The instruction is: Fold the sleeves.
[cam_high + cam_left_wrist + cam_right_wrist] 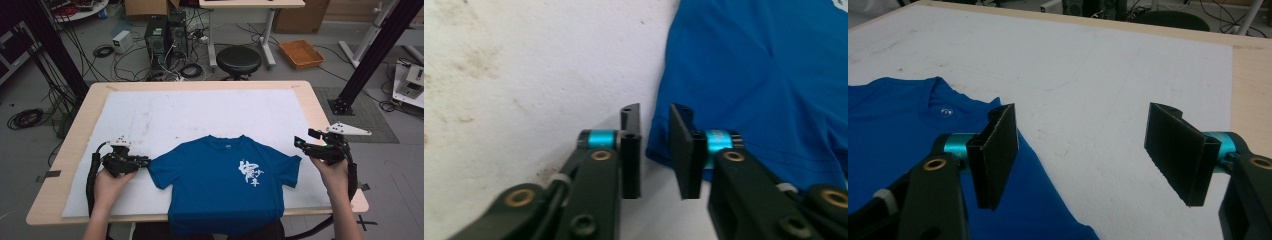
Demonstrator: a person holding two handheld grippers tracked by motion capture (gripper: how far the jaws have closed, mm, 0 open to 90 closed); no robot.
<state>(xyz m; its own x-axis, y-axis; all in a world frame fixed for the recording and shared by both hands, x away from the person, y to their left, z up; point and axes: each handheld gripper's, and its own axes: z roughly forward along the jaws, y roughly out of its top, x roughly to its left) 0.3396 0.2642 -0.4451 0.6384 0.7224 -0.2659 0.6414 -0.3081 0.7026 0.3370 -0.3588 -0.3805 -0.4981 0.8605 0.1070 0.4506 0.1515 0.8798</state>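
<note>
The blue T-shirt (225,185) lies flat on the tabletop (60,175), hem overhanging my edge. My left tongs (142,161), narrowly parted and empty, straddle its sleeve edge, apparently for folding. My right tongs (298,142) gape wide, empty, above the other sleeve.

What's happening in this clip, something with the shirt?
A person holds a gripper in each hand over a blue T-shirt spread flat on the white mat. The left gripper sits at the edge of one sleeve, jaws slightly apart around its hem, not clamped. The right gripper, jaws wide open, hovers by the other sleeve, holding nothing.
</note>
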